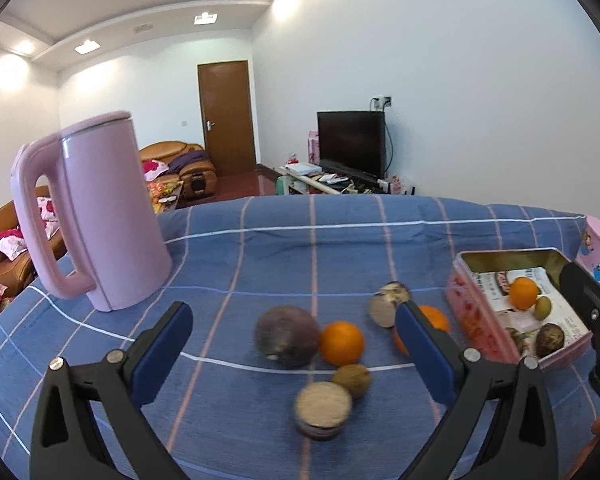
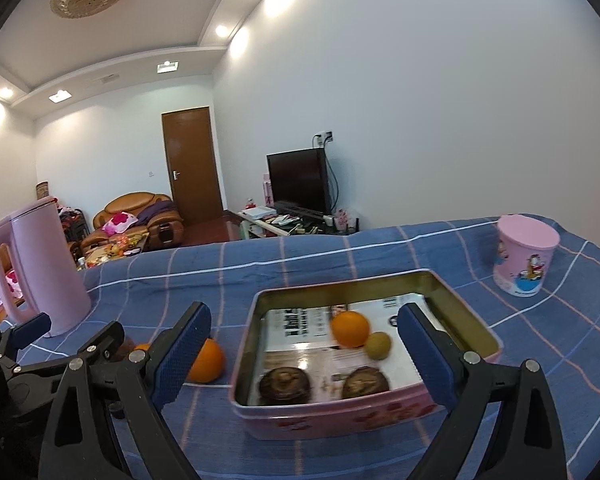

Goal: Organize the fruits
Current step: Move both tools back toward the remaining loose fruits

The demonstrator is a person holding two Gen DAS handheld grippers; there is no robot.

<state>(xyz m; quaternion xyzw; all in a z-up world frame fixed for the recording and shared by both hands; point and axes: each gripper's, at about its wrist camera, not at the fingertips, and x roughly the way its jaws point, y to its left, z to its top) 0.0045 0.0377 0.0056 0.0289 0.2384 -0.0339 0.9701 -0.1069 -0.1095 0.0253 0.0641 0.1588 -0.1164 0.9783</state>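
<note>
Loose fruit lies on the blue checked cloth in the left wrist view: a dark passion fruit [image 1: 286, 336], an orange [image 1: 341, 343], a small green-brown fruit [image 1: 352, 379], a cut half [image 1: 323, 409], another cut half [image 1: 388, 304] and a second orange [image 1: 432, 320]. My left gripper [image 1: 296, 334] is open and empty, hovering around them. A pink tin box [image 2: 340, 416] holds an orange [image 2: 350, 329], a small green fruit [image 2: 378, 345] and two dark fruits [image 2: 284, 385]. My right gripper [image 2: 304, 340] is open and empty above the tin. The tin also shows in the left wrist view [image 1: 480, 320].
A tall pink kettle [image 1: 100, 216] stands at the table's left. A pink lidded cup [image 2: 526, 258] stands at the back right. The table's far edge drops off to a living room with sofas and a TV. An orange [image 2: 206, 362] lies left of the tin.
</note>
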